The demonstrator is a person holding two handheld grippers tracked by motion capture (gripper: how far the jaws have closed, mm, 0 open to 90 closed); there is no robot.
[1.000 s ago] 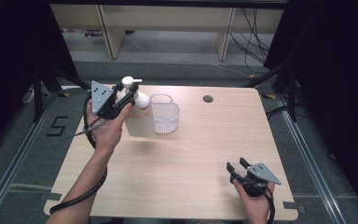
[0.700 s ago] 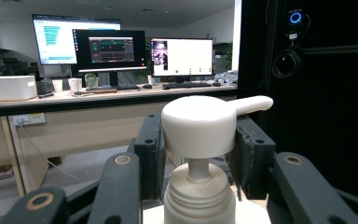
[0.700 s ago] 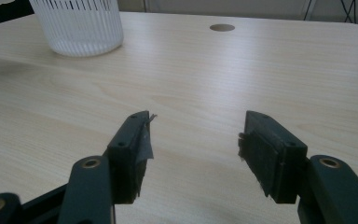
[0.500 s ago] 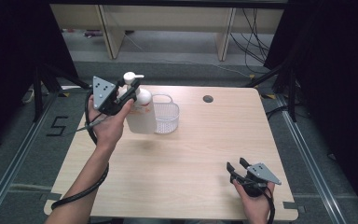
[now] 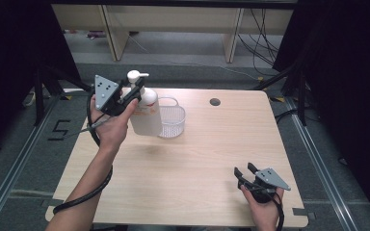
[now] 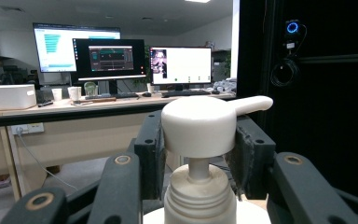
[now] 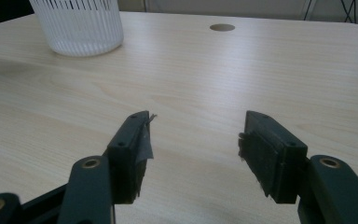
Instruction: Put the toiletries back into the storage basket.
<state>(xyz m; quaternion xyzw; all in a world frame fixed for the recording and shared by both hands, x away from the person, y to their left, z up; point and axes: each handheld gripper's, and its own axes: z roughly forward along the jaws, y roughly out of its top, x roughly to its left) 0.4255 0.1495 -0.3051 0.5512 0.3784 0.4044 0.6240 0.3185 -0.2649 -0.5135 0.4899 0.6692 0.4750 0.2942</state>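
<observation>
Pump bottle (image 5: pixel 146 114) hangs clear of the counter (image 5: pixel 188 159), carried by the left tongs (image 5: pixel 134 94), which are clenched on its neck just under the white pump head (image 6: pixel 200 123); the bottle's shadow lies on the wood below it. It sits just beside the white mesh basket (image 5: pixel 172 120), on the basket's left. The step in hand looks like the carry toward that basket. The next move would call for lifting the bottle's base over the rim and lowering it upright inside before letting go. The right tongs (image 5: pixel 244 174) rest released near the counter's near right corner, holding nothing.
</observation>
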